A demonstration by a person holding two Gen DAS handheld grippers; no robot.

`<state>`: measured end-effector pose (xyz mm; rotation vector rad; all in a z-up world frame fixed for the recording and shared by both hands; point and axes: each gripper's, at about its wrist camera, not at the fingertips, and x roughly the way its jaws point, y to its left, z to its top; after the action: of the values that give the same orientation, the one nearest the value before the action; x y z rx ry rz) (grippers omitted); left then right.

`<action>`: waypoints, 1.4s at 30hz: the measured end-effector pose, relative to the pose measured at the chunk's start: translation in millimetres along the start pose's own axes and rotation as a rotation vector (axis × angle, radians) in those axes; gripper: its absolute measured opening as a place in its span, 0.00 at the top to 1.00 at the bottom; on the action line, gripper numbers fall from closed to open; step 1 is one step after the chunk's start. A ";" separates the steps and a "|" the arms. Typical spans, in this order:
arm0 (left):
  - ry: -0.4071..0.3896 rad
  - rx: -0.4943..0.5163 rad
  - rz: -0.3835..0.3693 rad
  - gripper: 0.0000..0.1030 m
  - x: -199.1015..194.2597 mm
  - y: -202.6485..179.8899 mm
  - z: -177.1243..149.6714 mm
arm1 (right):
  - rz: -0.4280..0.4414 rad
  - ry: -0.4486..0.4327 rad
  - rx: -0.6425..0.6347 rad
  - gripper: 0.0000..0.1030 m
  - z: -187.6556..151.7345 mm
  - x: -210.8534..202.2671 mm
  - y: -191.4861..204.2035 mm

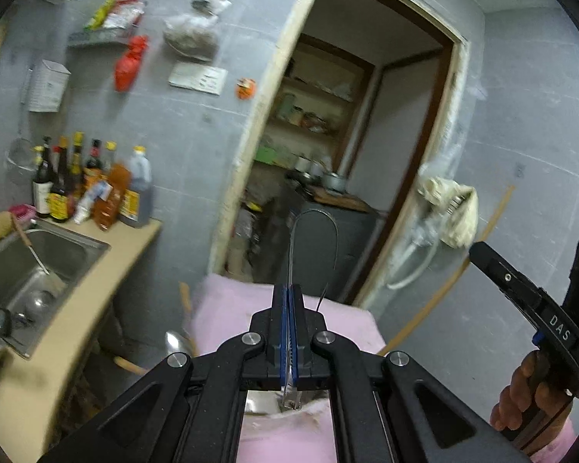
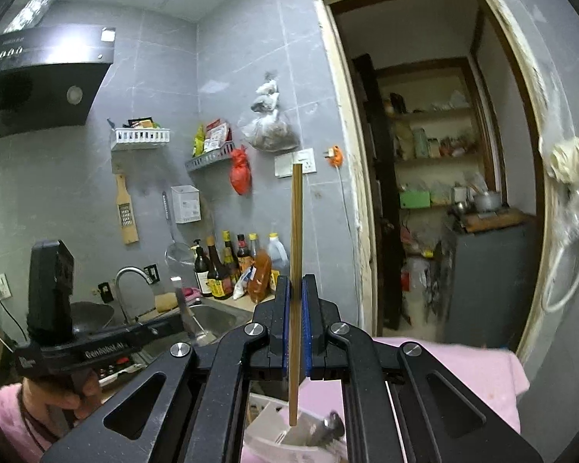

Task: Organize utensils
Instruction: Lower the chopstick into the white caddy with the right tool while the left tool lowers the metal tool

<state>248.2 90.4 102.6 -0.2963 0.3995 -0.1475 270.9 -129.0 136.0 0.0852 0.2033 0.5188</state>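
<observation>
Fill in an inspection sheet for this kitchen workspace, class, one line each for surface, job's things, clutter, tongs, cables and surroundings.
Surface: pink cloth over the table.
Job's things: wooden chopstick upright above the white holder; wire utensil with a looped end.
Clutter: sauce bottles on the counter beside the sink.
Tongs: left tongs shut on the wire utensil; right tongs shut on the chopstick.
Cables: orange plug with a thin cord down the wall.
Surroundings: grey tiled wall, open doorway to a pantry, range hood.
</observation>
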 end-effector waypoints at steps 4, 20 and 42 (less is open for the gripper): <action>-0.022 -0.008 0.044 0.98 11.3 19.2 3.9 | -0.022 0.052 -0.011 0.95 -12.5 27.1 3.0; 0.008 0.028 0.100 0.98 72.1 55.8 -53.0 | -0.117 0.212 0.094 0.95 -99.8 80.0 -20.3; 0.156 0.043 0.052 0.98 88.6 71.1 -93.4 | -0.131 0.335 0.122 0.94 -138.2 92.6 -13.3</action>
<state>297.2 116.4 -33.6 -0.2321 0.5577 -0.1286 326.3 -90.1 -16.5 0.1025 0.5647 0.3872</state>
